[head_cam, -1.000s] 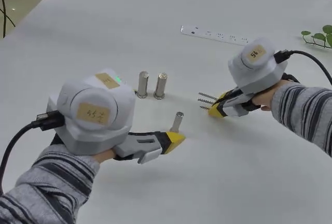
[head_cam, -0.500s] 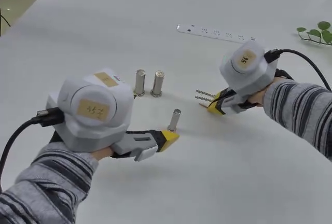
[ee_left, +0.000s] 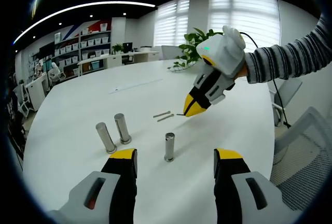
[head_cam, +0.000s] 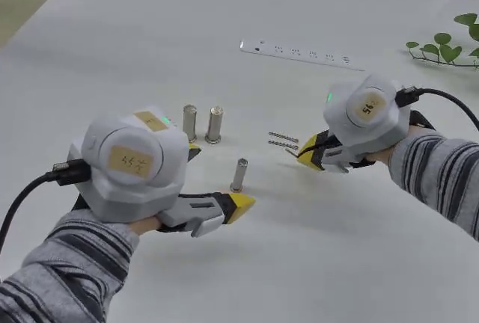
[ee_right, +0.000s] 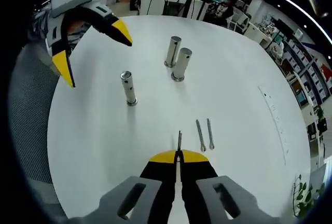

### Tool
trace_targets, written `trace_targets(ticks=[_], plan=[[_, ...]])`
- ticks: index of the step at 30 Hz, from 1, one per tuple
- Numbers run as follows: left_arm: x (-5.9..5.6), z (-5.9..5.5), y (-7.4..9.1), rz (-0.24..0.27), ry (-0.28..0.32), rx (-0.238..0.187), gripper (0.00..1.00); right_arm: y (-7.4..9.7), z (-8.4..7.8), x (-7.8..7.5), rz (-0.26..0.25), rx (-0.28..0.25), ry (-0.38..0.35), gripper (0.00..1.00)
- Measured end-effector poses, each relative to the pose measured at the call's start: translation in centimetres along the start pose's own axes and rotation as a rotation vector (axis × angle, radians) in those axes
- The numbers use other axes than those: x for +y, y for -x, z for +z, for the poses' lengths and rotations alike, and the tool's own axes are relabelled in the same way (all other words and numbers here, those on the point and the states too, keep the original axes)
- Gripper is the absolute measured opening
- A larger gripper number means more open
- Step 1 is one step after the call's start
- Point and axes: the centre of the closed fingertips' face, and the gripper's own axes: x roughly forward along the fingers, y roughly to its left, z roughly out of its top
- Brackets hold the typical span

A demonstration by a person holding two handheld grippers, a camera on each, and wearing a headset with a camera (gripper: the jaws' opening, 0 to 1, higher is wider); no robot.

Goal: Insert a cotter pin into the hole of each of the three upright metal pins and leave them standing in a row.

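Note:
Three upright metal pins stand on the white table (head_cam: 337, 248): two close together (head_cam: 189, 122) (head_cam: 215, 125), and a third pin (head_cam: 239, 175) (ee_left: 169, 147) nearer me. My left gripper (head_cam: 222, 176) (ee_left: 176, 156) is open, its yellow tips on either side of that near pin without touching it. Shut on one cotter pin (ee_right: 179, 141) (head_cam: 290, 151), my right gripper (head_cam: 305, 158) (ee_right: 178, 154) hovers to the right. Two more cotter pins (head_cam: 283, 140) (ee_right: 204, 134) lie side by side on the table just beyond its tips.
A white power strip (head_cam: 296, 52) lies across the far side of the table. A green plant (head_cam: 441, 45) sits at the far right edge. Open table lies in front of the pins and between the grippers.
My right gripper has drawn back a little to the right, holding one cotter pin away from the two lying ones. The left gripper stays around the near pin.

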Motion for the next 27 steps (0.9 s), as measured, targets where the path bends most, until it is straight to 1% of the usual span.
trace_targets(ticks=[3,7,9,18,20,21,23,27], plan=[[-0.5,-0.1,-0.2,-0.018,0.0,0.008,0.53,0.6,0.3,0.7,-0.01,-0.02,0.034,0.0],[-1.1,-0.3,-0.4,-0.039,-0.008,0.019,0.5,1.4,0.9,1.8,-0.013,-0.06,0.034,0.0],[-1.4,-0.4,-0.5,-0.051,-0.015,0.022,0.48,1.2,0.9,2.0,-0.012,-0.075,0.045,0.0],[-3.0,-0.3,-0.9,-0.108,-0.016,0.013,0.37,2.2,1.7,5.2,-0.002,-0.097,0.162,0.0],[-3.3,-0.3,-1.0,-0.12,-0.007,0.011,0.34,2.5,2.0,5.9,0.007,-0.109,0.187,0.0],[-3.6,-0.3,-1.0,-0.137,0.002,0.009,0.31,2.6,2.1,6.2,0.011,-0.115,0.194,0.0],[-4.0,-0.1,-1.1,-0.157,0.022,-0.004,0.26,2.8,2.4,6.7,0.019,-0.128,0.205,0.0],[-4.5,0.1,-1.1,-0.185,0.057,-0.02,0.22,3.2,3.3,7.5,0.036,-0.163,0.232,0.0]])
